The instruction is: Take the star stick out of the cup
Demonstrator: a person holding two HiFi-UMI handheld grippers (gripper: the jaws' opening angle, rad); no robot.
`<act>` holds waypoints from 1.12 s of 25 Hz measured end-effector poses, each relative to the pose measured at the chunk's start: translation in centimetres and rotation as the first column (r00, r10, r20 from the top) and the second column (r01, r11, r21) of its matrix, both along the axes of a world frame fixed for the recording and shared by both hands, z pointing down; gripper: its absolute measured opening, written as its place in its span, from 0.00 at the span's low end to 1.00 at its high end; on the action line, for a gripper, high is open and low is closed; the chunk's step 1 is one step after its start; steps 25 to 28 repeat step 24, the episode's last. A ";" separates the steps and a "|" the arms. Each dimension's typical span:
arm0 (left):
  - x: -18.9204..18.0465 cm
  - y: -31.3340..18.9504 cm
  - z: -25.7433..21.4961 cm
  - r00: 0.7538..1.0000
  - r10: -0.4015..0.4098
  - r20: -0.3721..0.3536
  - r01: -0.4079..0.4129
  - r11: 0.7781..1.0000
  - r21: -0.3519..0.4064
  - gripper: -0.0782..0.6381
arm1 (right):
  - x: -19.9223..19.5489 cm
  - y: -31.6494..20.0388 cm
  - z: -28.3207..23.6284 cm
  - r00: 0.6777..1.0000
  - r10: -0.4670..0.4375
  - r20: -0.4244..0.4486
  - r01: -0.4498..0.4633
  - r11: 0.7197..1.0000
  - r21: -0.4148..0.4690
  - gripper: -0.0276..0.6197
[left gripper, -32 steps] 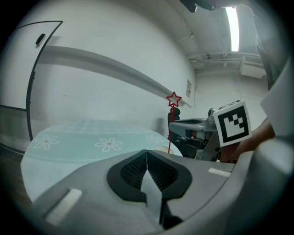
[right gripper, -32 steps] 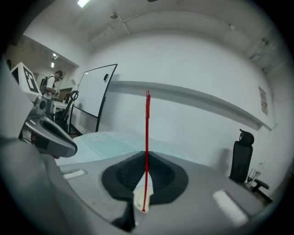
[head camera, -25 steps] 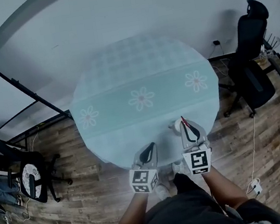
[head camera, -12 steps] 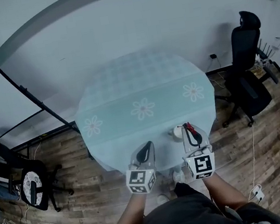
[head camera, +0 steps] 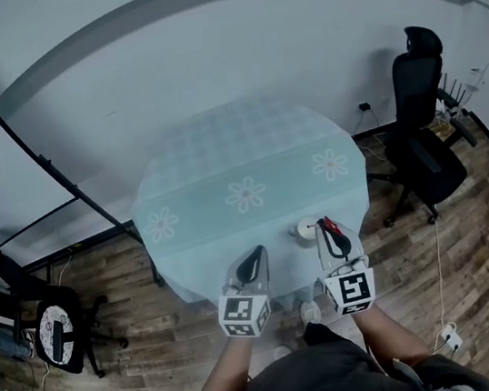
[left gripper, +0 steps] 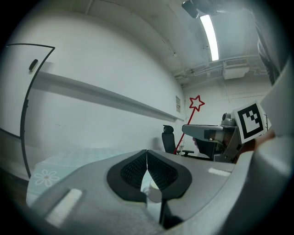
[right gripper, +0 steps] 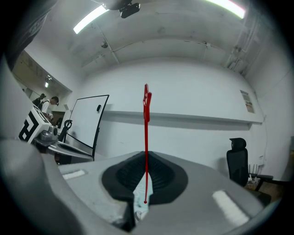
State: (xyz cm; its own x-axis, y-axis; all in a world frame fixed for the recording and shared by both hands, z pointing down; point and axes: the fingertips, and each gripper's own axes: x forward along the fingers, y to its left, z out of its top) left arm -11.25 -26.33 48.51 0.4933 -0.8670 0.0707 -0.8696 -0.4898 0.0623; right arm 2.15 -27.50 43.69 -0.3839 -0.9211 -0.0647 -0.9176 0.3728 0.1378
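Observation:
My right gripper (head camera: pixel 331 233) is shut on the red star stick (head camera: pixel 323 222) at the near right of the round table (head camera: pixel 239 159). In the right gripper view the stick (right gripper: pixel 146 137) stands upright between the pads, its star edge-on at the top and its lower end free below the jaws. The white cup (head camera: pixel 306 227) stands on the cloth just left of that gripper, and the stick is outside it. My left gripper (head camera: pixel 254 265) hovers at the table's near edge, shut and holding nothing. From the left gripper view the star (left gripper: pixel 196 103) shows above the right gripper (left gripper: pixel 209 133).
A light blue cloth with flower prints covers the table. A black office chair (head camera: pixel 417 121) stands at the right, a black-framed board (head camera: pixel 31 155) at the left, and another chair (head camera: pixel 54 326) on the wooden floor at the lower left.
The head view has shifted a little. The right gripper keeps the stick beside the cup, and the left gripper stays shut at the near edge.

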 end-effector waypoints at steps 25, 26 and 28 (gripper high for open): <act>-0.8 3.5 -0.6 1.000 -0.031 -0.001 0.031 0.999 0.014 0.12 | 0.4 2.5 -0.6 1.000 0.016 0.016 -0.017 1.000 0.009 0.06; -0.8 3.5 -0.6 1.000 -0.031 -0.001 0.031 0.999 0.014 0.12 | 0.4 2.5 -0.6 1.000 0.016 0.016 -0.017 1.000 0.009 0.06; -0.8 3.5 -0.6 1.000 -0.031 -0.001 0.031 0.999 0.014 0.12 | 0.4 2.5 -0.6 1.000 0.016 0.016 -0.017 1.000 0.009 0.06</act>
